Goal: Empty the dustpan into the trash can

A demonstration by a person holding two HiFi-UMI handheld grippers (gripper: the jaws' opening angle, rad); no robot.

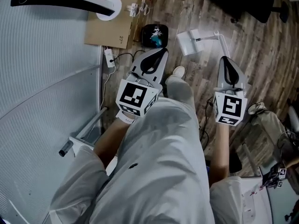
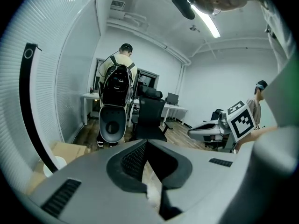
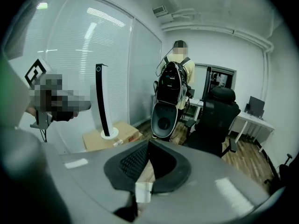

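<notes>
Your left gripper (image 1: pixel 160 54) and right gripper (image 1: pixel 226 62) are both closed tight, with nothing between the jaws. The white dustpan (image 1: pixel 189 42) lies on the floor beyond and between their tips, clear of both. The black bin (image 1: pixel 154 35) is just left of it. You hold both grippers above your legs, pointing forward and slightly down.

A flat cardboard box (image 1: pixel 113 20) lies on the wooden floor (image 1: pixel 261 55) beside the slatted blinds (image 1: pixel 46 69). The white round foot (image 1: pixel 108 7) of a tall black-fronted column (image 3: pixel 102 99) stands on the box. Cables (image 1: pixel 122 57) trail just beside the box. Farther down the room a person with a black backpack (image 3: pixel 174 85) stands with their back turned, near a black office chair (image 3: pixel 217 120). A second person (image 2: pixel 258 97) stands off to one side. A strip light (image 2: pixel 208 22) runs along the ceiling.
</notes>
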